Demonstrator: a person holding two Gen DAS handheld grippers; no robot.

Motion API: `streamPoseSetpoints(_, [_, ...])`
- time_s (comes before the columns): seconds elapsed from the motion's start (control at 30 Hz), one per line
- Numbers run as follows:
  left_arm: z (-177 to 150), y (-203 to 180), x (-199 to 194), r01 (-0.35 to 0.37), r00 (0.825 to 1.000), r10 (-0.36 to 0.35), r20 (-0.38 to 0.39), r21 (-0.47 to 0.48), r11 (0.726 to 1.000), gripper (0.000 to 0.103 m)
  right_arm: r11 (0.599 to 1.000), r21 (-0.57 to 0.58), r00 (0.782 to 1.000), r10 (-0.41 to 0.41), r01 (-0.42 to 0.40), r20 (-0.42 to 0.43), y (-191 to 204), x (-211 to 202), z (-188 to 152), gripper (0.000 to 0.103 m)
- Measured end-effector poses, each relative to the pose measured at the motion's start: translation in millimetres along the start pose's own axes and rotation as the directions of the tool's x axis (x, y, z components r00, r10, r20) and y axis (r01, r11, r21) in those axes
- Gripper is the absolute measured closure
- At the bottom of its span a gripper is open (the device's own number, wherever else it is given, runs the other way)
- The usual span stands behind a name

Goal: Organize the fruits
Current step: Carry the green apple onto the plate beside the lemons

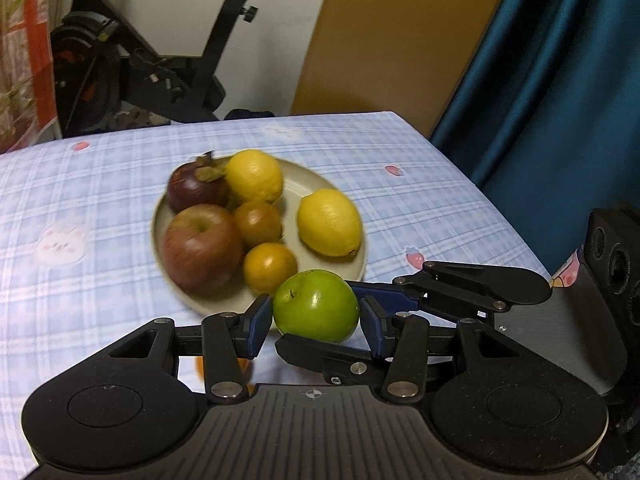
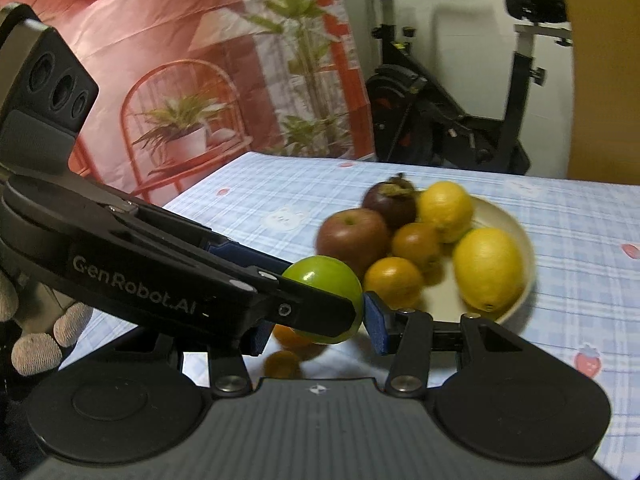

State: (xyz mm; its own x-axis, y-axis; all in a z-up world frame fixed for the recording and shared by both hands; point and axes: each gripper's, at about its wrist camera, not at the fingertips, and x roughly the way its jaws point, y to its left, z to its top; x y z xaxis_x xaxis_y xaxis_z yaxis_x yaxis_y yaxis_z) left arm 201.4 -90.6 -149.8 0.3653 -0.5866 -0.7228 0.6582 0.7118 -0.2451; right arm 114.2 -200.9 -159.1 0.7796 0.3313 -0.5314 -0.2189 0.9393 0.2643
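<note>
Grippers meet on one green fruit [image 1: 315, 306]: the left gripper [image 1: 316, 320] pinches it between its blue pads, and the right gripper [image 2: 320, 328] clamps the same fruit crosswise. Just ahead of both lies the plate [image 1: 352, 272] with two lemons [image 1: 329, 222], a red apple [image 1: 202, 248] and other fruit.

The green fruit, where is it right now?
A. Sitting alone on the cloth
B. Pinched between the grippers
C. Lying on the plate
B: the green fruit sits squeezed between blue pads of both grippers, in front of the plate rather than on it.
</note>
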Motion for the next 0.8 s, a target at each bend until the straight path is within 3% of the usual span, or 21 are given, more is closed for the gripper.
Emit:
streamPoseSetpoints(0.47, [21, -12, 47, 0.020, 0.999, -0.019, -0.040, 0.024, 1.000, 0.052, 0.994, 0.046, 0.995, -0.103, 0.104, -0.014, -41, 2, 2, 0.054])
streamPoseSetpoints(0.8, [25, -6, 52, 0.023, 0.999, -0.023, -0.030, 0.002, 1.000, 0.053, 0.991, 0.021, 0.989, -0.133, 0.135, -0.072, -56, 22, 2, 0.054])
